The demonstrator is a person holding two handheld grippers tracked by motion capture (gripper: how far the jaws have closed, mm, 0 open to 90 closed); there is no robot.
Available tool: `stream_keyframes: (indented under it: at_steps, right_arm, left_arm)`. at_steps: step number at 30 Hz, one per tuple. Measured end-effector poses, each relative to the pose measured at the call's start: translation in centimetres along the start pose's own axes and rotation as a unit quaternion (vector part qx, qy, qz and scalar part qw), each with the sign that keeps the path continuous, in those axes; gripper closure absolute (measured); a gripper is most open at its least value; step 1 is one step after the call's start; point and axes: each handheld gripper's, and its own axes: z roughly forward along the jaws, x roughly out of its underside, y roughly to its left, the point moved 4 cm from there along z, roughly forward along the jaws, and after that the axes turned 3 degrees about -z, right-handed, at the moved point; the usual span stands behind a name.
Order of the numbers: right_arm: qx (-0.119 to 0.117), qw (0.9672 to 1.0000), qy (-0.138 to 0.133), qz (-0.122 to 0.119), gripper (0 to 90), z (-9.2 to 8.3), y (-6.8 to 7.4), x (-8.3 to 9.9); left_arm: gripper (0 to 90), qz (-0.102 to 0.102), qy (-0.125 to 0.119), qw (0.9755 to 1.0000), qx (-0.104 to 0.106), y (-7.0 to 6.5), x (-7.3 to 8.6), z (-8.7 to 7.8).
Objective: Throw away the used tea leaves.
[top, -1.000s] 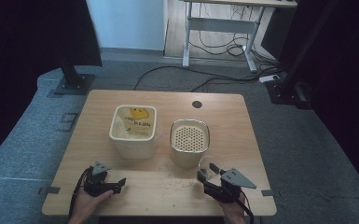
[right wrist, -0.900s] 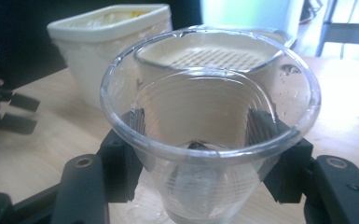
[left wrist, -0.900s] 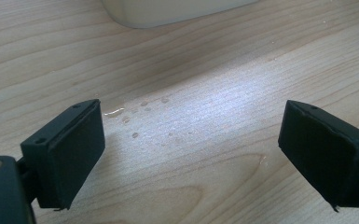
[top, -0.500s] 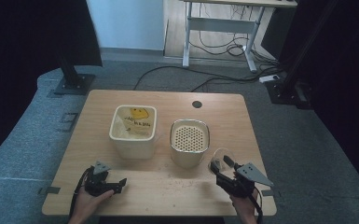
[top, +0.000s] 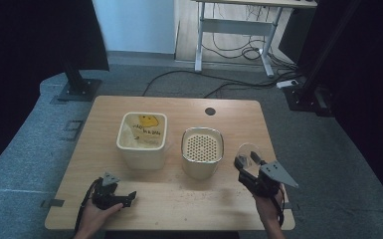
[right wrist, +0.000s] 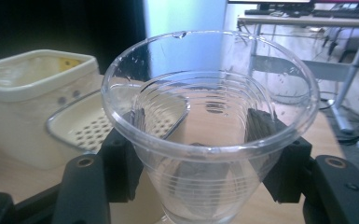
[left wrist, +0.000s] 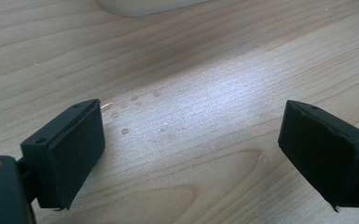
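Observation:
A clear plastic cup (right wrist: 210, 126) stands upright between the jaws of my right gripper (right wrist: 200, 154), which is shut on its ribbed wall. From above, the cup (top: 251, 152) and right gripper (top: 246, 167) hover at the table's right front, just right of a cream bin with a perforated lid (top: 202, 151). A second cream bin (top: 142, 139), open and lined with a bag showing a yellow print, stands left of it. My left gripper (top: 129, 197) rests low at the front left, open, with bare wood between its pads (left wrist: 70, 149).
The wooden table (top: 179, 209) has a round cable hole (top: 210, 111) at the back. Grey carpet surrounds it, with cables, a desk frame (top: 234, 37) and black stands behind. Small droplets mark the wood (left wrist: 135, 112) in front of my left gripper.
My right gripper has lifted and moved right and slightly away, carrying the clear cup up beside the perforated bin. The left gripper has stayed put.

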Motion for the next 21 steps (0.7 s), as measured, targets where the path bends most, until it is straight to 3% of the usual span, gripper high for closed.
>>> stream_keyframes:
  at_steps: [7,10,11,21]
  right_arm:
    - [0.032,0.9975,0.029,-0.055,39.3,2.3,-0.5,-2.5]
    - [0.044,0.9932,0.045,-0.098,39.0,3.5,-0.1,-3.6]
    - [0.047,0.9892,0.055,-0.128,38.8,4.4,0.4,-4.2]
    - [0.040,0.9821,0.079,-0.166,38.6,7.0,1.9,-5.2]
  left_arm:
    - [7.0,0.000,0.002,1.0000,0.001,0.1,0.0,0.0]
    - [7.0,0.001,0.005,1.0000,0.001,0.1,0.0,0.0]
    - [7.0,0.002,0.006,1.0000,0.001,0.1,0.0,0.0]
    - [7.0,-0.002,0.005,1.0000,0.003,0.4,0.1,-0.1]
